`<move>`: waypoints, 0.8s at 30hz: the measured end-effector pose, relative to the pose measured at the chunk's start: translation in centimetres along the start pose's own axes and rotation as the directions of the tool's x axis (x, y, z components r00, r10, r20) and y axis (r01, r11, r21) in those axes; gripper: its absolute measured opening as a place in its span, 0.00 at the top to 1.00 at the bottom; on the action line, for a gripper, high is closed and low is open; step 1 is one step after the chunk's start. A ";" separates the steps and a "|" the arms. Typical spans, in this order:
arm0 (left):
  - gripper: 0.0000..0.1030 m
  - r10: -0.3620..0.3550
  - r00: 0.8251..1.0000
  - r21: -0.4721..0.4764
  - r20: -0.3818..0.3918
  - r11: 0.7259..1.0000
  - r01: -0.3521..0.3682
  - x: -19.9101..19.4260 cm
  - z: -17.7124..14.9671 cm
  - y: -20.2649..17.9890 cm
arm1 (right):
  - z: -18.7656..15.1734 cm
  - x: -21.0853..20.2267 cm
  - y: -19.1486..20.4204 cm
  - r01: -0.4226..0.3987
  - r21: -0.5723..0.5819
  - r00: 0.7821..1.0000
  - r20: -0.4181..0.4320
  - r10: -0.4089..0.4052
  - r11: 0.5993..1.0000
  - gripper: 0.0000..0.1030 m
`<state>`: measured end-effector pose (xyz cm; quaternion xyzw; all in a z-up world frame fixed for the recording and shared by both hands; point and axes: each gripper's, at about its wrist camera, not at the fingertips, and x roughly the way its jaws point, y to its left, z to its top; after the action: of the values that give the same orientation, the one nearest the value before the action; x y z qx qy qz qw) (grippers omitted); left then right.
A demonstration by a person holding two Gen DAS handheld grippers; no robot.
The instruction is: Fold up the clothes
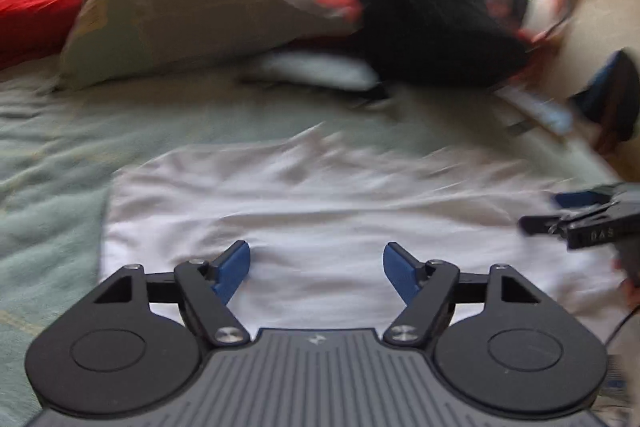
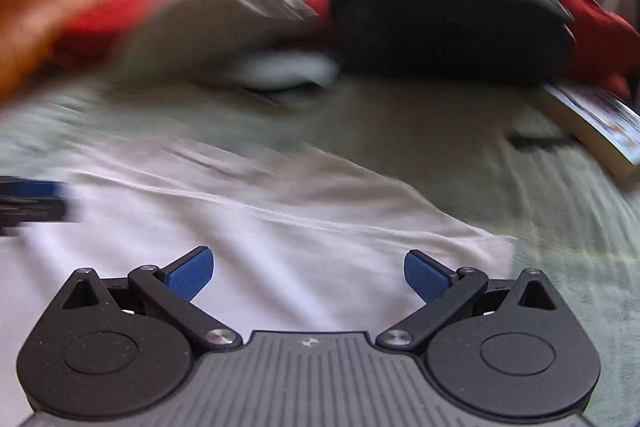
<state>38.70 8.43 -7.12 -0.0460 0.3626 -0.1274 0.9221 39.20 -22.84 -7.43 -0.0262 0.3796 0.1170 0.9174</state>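
Bright window light washes out the far wall behind a bed covered in a pale green bedspread (image 1: 48, 163). Both views are smeared by motion blur.

From the left wrist camera, a white garment (image 1: 320, 211) lies flat on the bedspread, filling the middle of the frame from about 9 o'clock across to 3 o'clock, with soft wrinkles toward its far edge. The left gripper (image 1: 316, 267) hangs above the garment's near part with its blue-padded fingers (image 1: 234, 269) spread wide and nothing between them; the white cloth shows through the gap. At 3 o'clock the right gripper (image 1: 576, 217) comes in from the edge, above the garment's right side.

Toward 12 o'clock a beige pillow (image 1: 192, 23) leans on red bedding (image 1: 32, 11), and a black bag (image 1: 428, 15) sits at 1 o'clock. A small white object (image 1: 316, 69) lies just in front of the pillow, too blurred to identify. A book (image 1: 540, 111) rests on the bedspread at 2 o'clock.

From the right wrist camera, the garment (image 2: 256, 227) spreads from 9 o'clock down to 6 o'clock, its right edge ending on the green bedspread (image 2: 540, 195) near 4 o'clock. The right gripper (image 2: 308, 273) has its fingers (image 2: 190, 273) parted wide, empty, over the cloth. The left gripper (image 2: 30, 203) shows as a dark blur at 9 o'clock. The bag (image 2: 440, 11) is at 12 to 1 o'clock, and the book (image 2: 596, 127) at 2 o'clock.
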 end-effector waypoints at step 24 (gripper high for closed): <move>0.21 -0.002 1.000 0.229 0.026 0.974 -0.004 -5.6 -2.8 -1.1 | -6.1 -7.8 0.7 -0.038 -0.117 0.998 0.053 0.045 0.992 0.00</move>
<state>32.57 8.90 -5.30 0.0589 0.3336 -0.1674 0.9259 29.52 -24.46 -6.28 -0.0681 0.3470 0.1585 0.9219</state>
